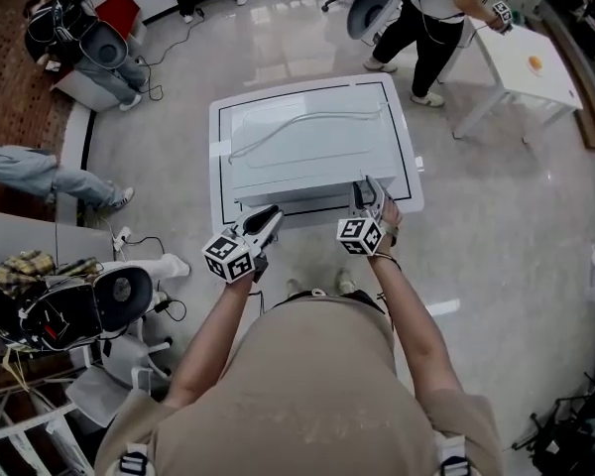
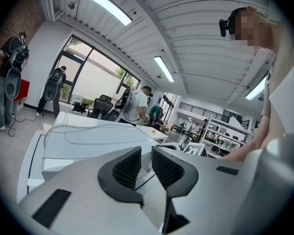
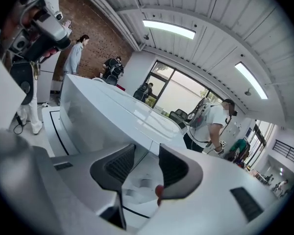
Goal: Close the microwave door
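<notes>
The white microwave [image 1: 307, 142] stands on a low white table [image 1: 218, 172] right in front of me, and its front face looks flush, with no door swung out. My left gripper [image 1: 268, 218] hovers at the front left corner, open, with nothing between its fingers. In the left gripper view the microwave [image 2: 93, 138] lies just beyond the left gripper [image 2: 146, 154]. My right gripper [image 1: 370, 188] is at the front right corner, open and empty. In the right gripper view the microwave [image 3: 112, 111] fills the left side, close to the right gripper [image 3: 147, 153].
A white cable [image 1: 307, 125] lies on the microwave's top. Another white table [image 1: 531, 72] stands at the back right with a person [image 1: 431, 18] beside it. More people stand at the left and back. Cables [image 1: 139, 241] and gear [image 1: 69, 310] lie on the floor at my left.
</notes>
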A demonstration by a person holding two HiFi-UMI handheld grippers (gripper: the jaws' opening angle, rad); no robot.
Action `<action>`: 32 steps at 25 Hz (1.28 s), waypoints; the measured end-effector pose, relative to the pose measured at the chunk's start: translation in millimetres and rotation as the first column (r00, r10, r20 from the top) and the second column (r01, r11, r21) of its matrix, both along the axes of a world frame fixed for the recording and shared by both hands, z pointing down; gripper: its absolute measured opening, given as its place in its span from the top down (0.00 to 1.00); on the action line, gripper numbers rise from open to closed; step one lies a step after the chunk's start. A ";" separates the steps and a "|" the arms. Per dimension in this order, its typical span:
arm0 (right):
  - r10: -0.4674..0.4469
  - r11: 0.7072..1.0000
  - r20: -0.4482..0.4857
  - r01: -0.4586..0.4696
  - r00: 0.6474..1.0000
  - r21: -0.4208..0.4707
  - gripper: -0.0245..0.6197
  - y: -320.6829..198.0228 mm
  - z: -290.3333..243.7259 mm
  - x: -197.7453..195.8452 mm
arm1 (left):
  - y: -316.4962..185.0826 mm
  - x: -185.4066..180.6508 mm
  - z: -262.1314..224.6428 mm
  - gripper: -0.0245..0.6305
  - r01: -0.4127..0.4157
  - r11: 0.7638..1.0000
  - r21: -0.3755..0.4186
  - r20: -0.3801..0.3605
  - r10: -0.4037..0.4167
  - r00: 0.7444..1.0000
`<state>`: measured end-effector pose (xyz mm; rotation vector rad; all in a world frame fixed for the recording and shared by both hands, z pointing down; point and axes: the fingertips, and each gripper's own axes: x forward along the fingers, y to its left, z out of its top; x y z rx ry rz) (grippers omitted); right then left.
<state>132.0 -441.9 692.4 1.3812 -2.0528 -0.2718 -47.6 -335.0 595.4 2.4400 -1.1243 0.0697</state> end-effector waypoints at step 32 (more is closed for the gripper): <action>-0.351 0.936 0.546 0.287 0.761 0.202 0.74 23.3 -200.0 29.7 | -11.2 1.7 -82.3 0.88 0.221 0.952 0.212 -0.041 -0.218 0.975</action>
